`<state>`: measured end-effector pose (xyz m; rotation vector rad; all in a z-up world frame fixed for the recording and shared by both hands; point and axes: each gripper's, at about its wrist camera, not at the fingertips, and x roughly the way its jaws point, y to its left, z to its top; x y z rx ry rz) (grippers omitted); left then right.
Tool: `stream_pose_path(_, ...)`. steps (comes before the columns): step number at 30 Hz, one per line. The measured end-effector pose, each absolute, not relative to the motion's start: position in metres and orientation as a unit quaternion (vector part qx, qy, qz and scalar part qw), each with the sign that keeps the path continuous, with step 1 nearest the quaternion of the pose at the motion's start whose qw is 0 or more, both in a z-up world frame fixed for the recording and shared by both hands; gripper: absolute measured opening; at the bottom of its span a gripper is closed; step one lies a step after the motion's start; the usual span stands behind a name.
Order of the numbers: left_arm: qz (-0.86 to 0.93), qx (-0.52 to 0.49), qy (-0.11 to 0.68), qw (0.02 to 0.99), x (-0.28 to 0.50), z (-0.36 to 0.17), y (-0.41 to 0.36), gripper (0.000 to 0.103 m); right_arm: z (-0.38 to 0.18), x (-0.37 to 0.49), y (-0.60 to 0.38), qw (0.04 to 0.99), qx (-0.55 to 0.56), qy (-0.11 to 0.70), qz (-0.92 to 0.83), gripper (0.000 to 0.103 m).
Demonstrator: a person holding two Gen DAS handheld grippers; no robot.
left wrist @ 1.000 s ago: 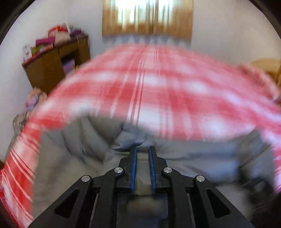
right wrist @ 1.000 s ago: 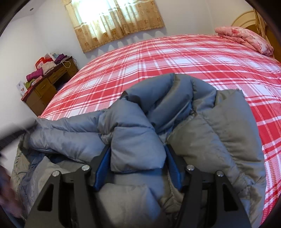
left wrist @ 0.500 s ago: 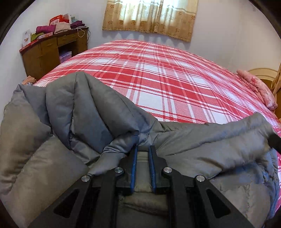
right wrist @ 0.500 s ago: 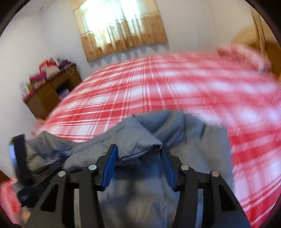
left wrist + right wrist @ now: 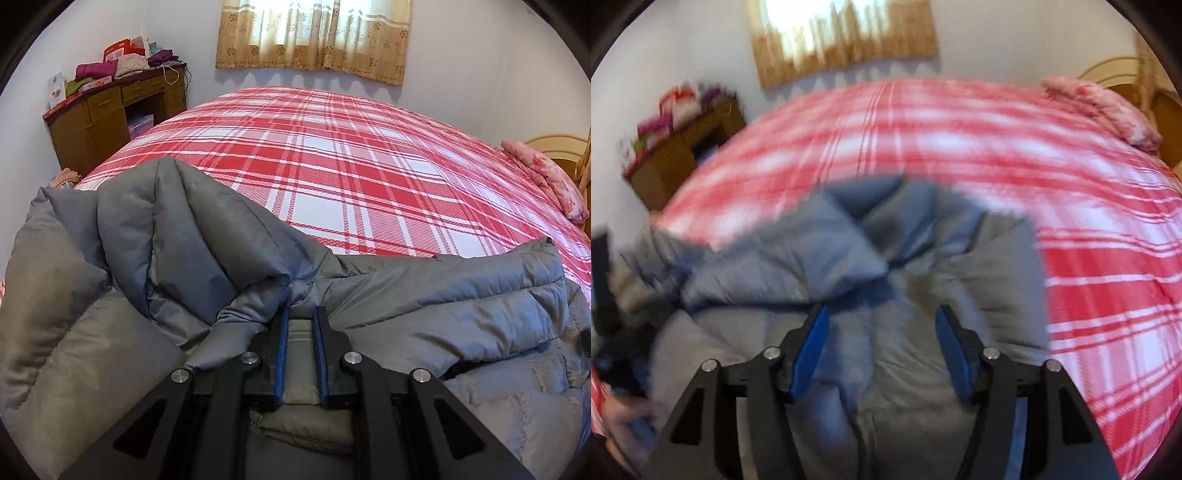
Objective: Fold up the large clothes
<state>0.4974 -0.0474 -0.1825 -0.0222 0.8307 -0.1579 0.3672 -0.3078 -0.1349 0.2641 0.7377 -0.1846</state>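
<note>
Jacket [image 5: 424, 306], grey and puffy, lies bunched at the near edge of the bed [image 5: 351, 166]. The left hand-held gripper [image 5: 300, 350] pinches a fold of it; the right hand-held gripper [image 5: 882, 350] is opening, gripping nothing. Likely mid-fold: next comes a fresh grasp with the right.

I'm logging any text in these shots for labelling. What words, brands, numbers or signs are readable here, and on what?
None can be read.
Red box on the brown wooden desk: print too small to read.
White card at the desk's left end: a picture, no legible words.
Grey quilted puffer jacket: no label showing.
Right wrist view: too blurred.
</note>
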Motion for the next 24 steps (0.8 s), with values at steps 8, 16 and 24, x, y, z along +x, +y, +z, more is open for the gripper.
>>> stream_pose_path(8, -0.075, -0.010, 0.403, 0.912, 0.498, -0.183, -0.048, 0.014, -0.146, 0.441, -0.283, 0.908, 0.097, 0.395, -0.104, 0.055)
stream_pose_path(16, -0.085, -0.032, 0.405, 0.910, 0.502, -0.184, -0.043, 0.014, -0.194, 0.444, -0.282, 0.898, 0.057, 0.420, -0.120, 0.069)
stream_pose_path(24, -0.070, -0.062, 0.406, 0.909, 0.517, -0.186, -0.036, 0.014, -0.197, 0.445, -0.280, 0.902, 0.052, 0.412, -0.121, 0.070)
